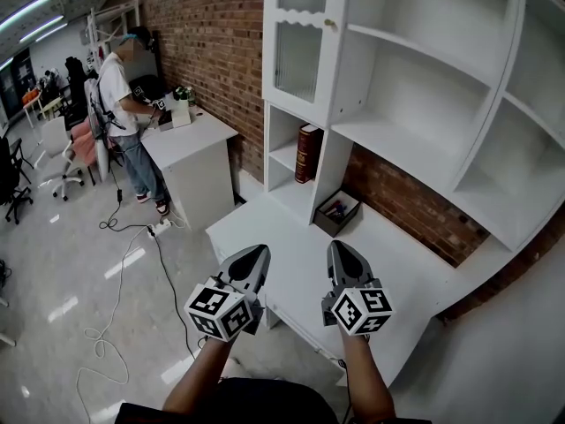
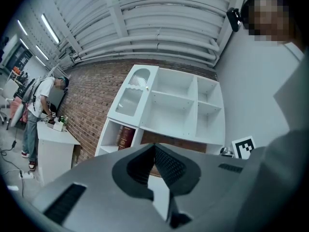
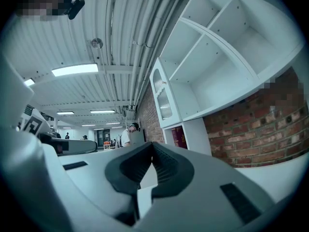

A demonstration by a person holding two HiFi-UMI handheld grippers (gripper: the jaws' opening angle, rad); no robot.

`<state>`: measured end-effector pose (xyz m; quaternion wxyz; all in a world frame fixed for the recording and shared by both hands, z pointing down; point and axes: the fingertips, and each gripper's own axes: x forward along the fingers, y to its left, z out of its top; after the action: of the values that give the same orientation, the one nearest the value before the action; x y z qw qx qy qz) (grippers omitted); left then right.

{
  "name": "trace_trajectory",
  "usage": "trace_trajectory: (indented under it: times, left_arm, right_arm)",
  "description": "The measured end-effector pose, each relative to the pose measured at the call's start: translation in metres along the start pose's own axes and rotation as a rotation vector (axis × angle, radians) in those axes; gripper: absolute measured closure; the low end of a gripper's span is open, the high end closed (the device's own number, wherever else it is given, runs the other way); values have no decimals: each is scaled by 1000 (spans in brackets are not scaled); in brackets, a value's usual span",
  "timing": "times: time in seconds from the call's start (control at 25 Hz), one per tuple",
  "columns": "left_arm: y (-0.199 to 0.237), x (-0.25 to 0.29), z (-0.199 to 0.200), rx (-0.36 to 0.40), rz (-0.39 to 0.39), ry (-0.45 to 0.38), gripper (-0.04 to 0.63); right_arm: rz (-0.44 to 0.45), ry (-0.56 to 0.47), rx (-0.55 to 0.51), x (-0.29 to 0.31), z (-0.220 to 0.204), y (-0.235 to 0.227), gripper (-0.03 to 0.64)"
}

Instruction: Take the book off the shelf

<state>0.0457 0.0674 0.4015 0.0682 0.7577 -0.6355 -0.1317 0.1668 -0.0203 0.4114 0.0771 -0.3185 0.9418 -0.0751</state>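
A dark red book (image 1: 306,152) stands upright in the lower left cubby of the white shelf unit (image 1: 415,104); it also shows as the book (image 2: 126,136) and the book (image 3: 179,137) in the two gripper views. My left gripper (image 1: 257,256) and right gripper (image 1: 341,253) hover side by side over the white desk (image 1: 291,254), well short of the book. Both are shut with their tips together and nothing between them.
A small dark box (image 1: 336,213) with items inside lies on the desk under the shelves. A person (image 1: 124,104) stands at another white desk (image 1: 190,140) to the left. Cables (image 1: 115,299) trail on the floor. The brick wall (image 1: 207,34) is behind.
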Motion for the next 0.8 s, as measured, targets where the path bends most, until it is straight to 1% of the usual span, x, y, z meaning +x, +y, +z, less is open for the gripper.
trace_trajectory:
  times: [0.32,0.56,0.8]
  left_arm:
    - [-1,11,-3,7,-11,5,580]
    - [16,20,-5,-10,-13,12,580]
    - [37,39,1,-3,-31,19,580]
  right_arm:
    - [0,4,7,5,-3,-6,598]
    - [5,9,5,23,-6,-4,598]
    - [6,0,6,52,-5,-3,598]
